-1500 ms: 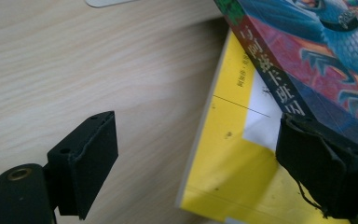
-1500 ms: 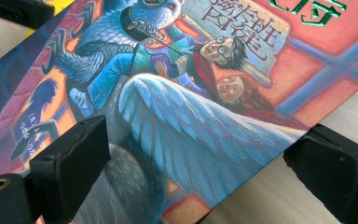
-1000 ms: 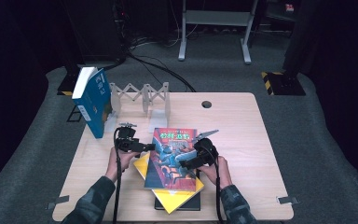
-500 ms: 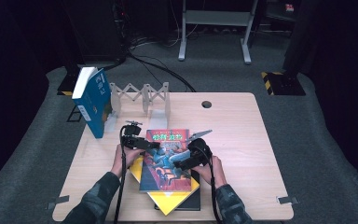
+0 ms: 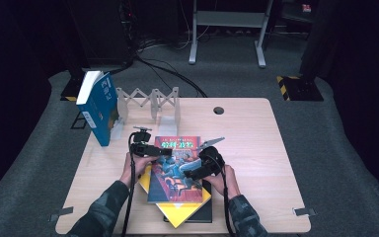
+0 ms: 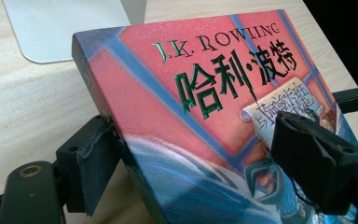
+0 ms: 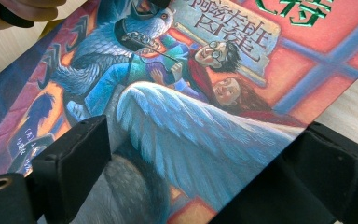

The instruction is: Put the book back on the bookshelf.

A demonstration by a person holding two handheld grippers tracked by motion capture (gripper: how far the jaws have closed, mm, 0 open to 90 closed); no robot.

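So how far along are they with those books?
One blue book already stands by the white folding rack. In hand: both grippers, left and right, clamp the red illustrated book. Left: a yellow book and a dark one beneath.

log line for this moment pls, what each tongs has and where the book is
left tongs: shut on red book | right tongs: shut on red book | book: atop yellow book, far edge raised
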